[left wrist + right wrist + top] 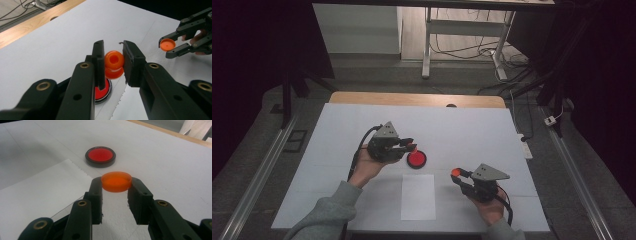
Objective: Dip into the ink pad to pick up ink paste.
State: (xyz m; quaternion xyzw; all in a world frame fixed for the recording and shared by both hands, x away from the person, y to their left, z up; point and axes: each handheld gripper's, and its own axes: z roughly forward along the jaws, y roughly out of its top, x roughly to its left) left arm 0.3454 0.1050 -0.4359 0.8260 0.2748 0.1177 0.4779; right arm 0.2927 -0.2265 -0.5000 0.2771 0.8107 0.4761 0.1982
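- My left gripper [411,145] is clamped on a small orange bottle [114,64]; in the left gripper view the jaws press its two sides just below the rounded neck
- The bottle sits right at the jaw tips, held off the white table [462,130], with the red dish [416,159] just beneath and slightly behind it in that view
- Its open mouth faces back toward the left gripper's camera, so I look straight into the hole; its long axis runs roughly along the jaws, and the wider body lies beyond the neck, partly hidden
- My right gripper [457,173] is closed on a flat orange cap [116,181], pinched by its rim between the two fingertips
- In the right gripper view the cap lies level with a flat round face up; in the left gripper view its hollow side faces the bottle
- From the high view the cap is lifted clear of the table, just right of the sheet of white paper [418,196] and well apart from the bottle
- The red dish, dark-rimmed, rests flat on the table beyond the torn top edge of the paper, between the two grippers but nearer the left one
- Both of my hands come in from the near edge, the left sleeve [329,212] grey
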